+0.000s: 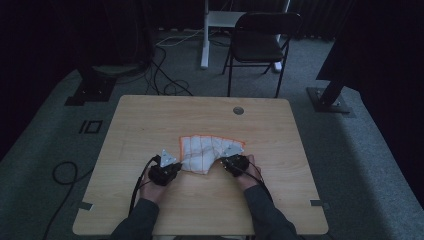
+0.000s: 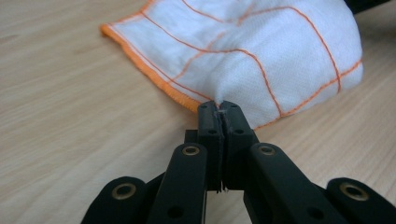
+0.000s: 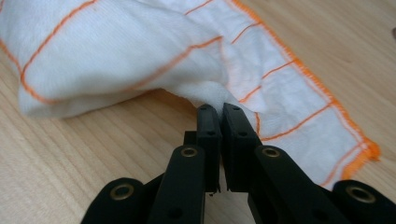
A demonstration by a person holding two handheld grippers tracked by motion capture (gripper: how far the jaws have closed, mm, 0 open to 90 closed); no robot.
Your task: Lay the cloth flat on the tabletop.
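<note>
From above, the dim light leaves the jaw tips hard to read, and my forearms are cut off at the bottom edge. I hold the white cloth (image 1: 210, 152) near the middle of the pale wooden table (image 1: 150, 125). My left gripper (image 2: 219, 108) is clamped on its orange-hemmed edge; my right gripper (image 3: 218, 109) is pinched on a bunched fold. The fabric is a fine waffle weave, gridded with thin orange lines, and it is puffed up between the two grippers.
</note>
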